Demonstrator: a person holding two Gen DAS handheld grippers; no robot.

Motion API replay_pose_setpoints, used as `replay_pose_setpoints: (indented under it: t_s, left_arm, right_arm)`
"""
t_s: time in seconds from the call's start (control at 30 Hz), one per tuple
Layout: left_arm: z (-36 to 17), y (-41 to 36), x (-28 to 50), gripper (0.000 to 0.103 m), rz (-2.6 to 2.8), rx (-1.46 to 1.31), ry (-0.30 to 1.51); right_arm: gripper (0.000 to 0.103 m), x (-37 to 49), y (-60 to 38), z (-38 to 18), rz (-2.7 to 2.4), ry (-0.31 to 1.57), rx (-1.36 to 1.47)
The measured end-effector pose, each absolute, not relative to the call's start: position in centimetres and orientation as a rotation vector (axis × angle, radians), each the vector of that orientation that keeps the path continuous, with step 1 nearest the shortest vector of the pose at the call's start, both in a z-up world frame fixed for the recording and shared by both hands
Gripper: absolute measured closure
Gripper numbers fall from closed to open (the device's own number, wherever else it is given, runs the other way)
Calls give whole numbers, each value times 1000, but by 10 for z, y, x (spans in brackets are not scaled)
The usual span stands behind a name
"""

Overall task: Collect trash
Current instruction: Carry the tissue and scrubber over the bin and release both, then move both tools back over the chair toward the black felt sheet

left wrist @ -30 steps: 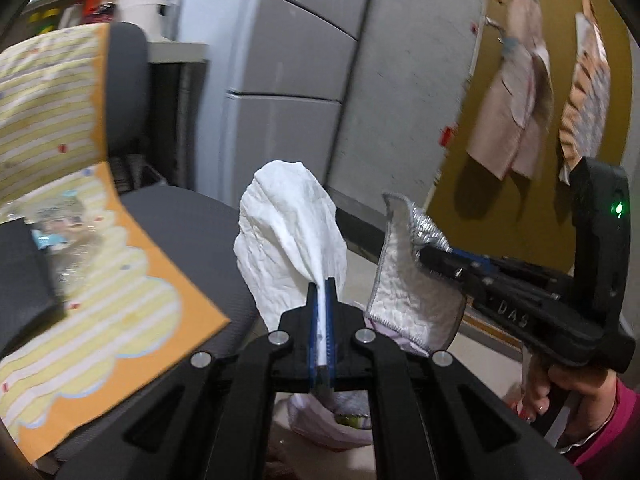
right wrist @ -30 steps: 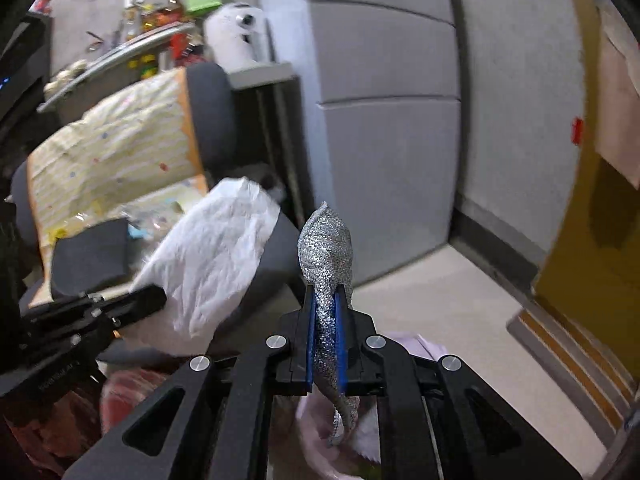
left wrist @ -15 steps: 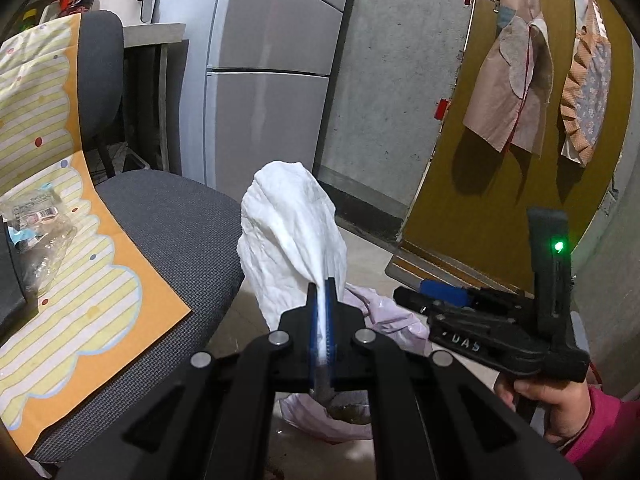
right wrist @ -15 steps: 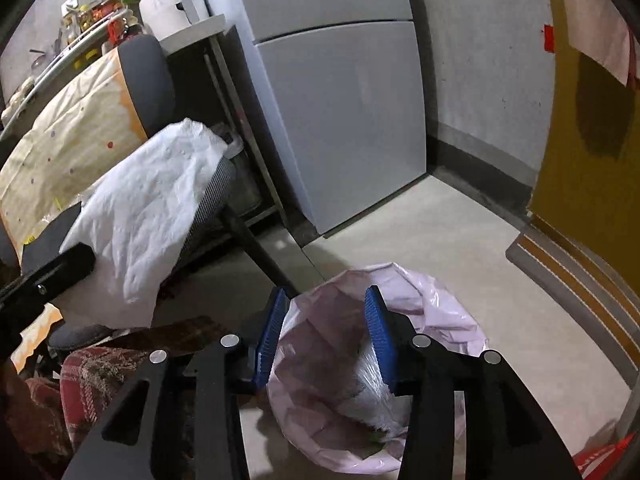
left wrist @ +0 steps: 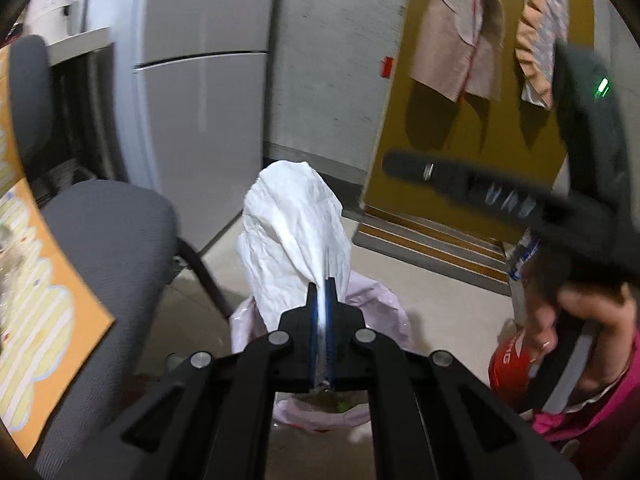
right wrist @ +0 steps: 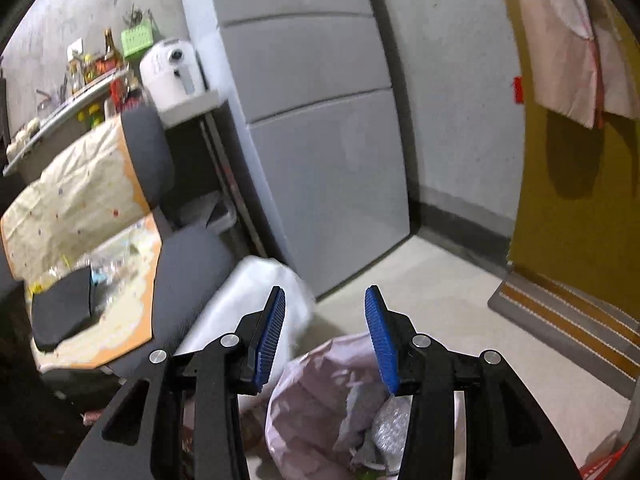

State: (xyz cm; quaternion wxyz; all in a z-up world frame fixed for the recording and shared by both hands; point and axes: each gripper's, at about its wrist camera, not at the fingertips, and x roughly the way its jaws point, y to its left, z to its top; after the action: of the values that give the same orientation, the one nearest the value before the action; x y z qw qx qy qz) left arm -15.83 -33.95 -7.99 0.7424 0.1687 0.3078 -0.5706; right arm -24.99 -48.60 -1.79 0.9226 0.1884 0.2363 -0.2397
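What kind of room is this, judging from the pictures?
Probably a home kitchen corner: a grey fridge, a shelf crowded with bottles, and a white appliance on a side counter.

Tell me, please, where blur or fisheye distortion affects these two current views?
Left wrist view: the right tool is smeared by motion blur, while the white tissue is sharp. Right wrist view: the fridge edges bow from fisheye distortion, and the tissue is blurred.

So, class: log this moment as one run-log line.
left gripper: shut on white tissue | right gripper: open, empty | pink trash bag: below both | silver wrapper: in bag
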Motion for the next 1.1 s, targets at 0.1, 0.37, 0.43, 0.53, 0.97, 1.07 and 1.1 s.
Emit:
replay_pose_setpoints:
  t_s: [0.1, 0.37, 0.43, 0.53, 0.97, 1.07, 1.1]
  left_arm:
    - [-95, -355, -161, 101, -1289, 382, 683]
    - [-125, -378, -159, 82, -1328, 404, 792]
    - [-127, -380, -156, 60, -1311, 393, 807]
    - [-129, -380, -148, 58, -1294, 367, 839]
    - [-87, -333, -133, 57, -1156, 280, 734]
    - [-75, -306, -123, 57, -1073, 260, 714]
    - [-72, -298, -120, 57, -1046, 255, 710]
  right_arm:
    - [59, -257, -492, -11, -517, 460, 380]
    - [58, -265, -509, -12, -559, 459, 396]
    - [58, -265, -510, -15, -559, 467, 402]
    - [57, -264, -510, -17, -558, 474, 402]
    - [56, -251, -482, 8, -494, 439, 360]
    - [55, -241, -471, 14, -458, 436, 347]
    - [55, -237, -466, 15, -442, 436, 342]
